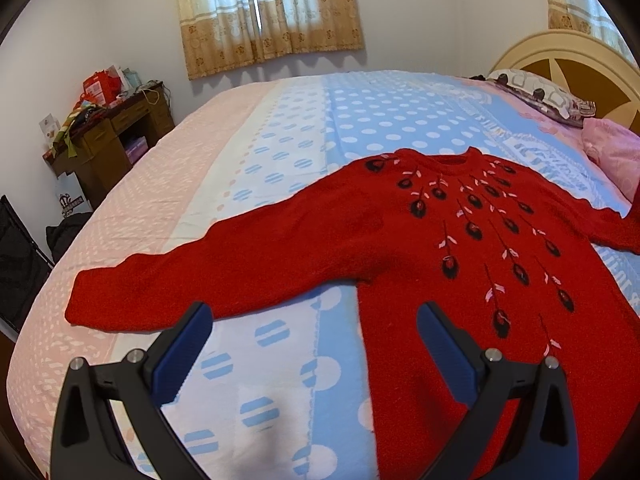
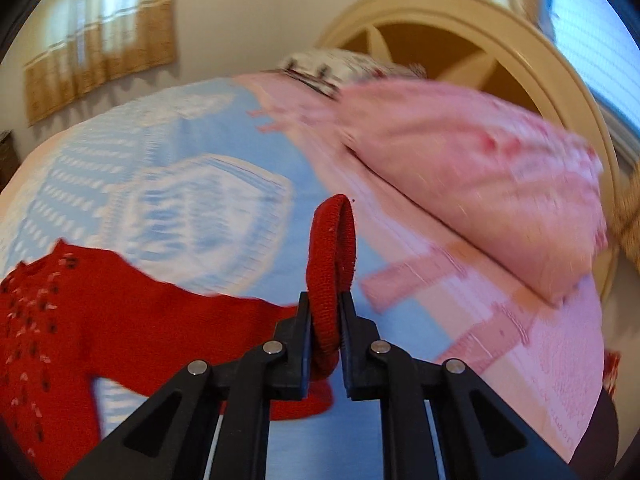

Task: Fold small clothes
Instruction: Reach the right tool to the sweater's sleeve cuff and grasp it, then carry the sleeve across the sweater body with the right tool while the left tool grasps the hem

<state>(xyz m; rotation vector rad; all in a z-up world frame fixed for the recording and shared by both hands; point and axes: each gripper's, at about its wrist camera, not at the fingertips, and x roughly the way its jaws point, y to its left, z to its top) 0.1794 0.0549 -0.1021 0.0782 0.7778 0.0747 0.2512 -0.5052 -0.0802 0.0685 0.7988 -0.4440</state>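
A red knit sweater (image 1: 460,264) with black and pink flower embroidery lies flat, front up, on the bed, its left sleeve (image 1: 192,280) stretched out sideways. My left gripper (image 1: 314,318) is open and empty, hovering just above the bed near the sweater's left armpit and side edge. In the right wrist view my right gripper (image 2: 325,300) is shut on the cuff of the right sleeve (image 2: 331,248), lifted off the bed; the sleeve trails down to the sweater body (image 2: 60,320). That view is motion-blurred.
The bed (image 1: 280,160) has a blue, white and pink dotted sheet. Pink pillows (image 2: 480,184) and a patterned pillow (image 1: 536,92) lie by the cream headboard (image 1: 568,56). A cluttered wooden desk (image 1: 108,132) stands left of the bed. Curtains (image 1: 268,12) hang behind.
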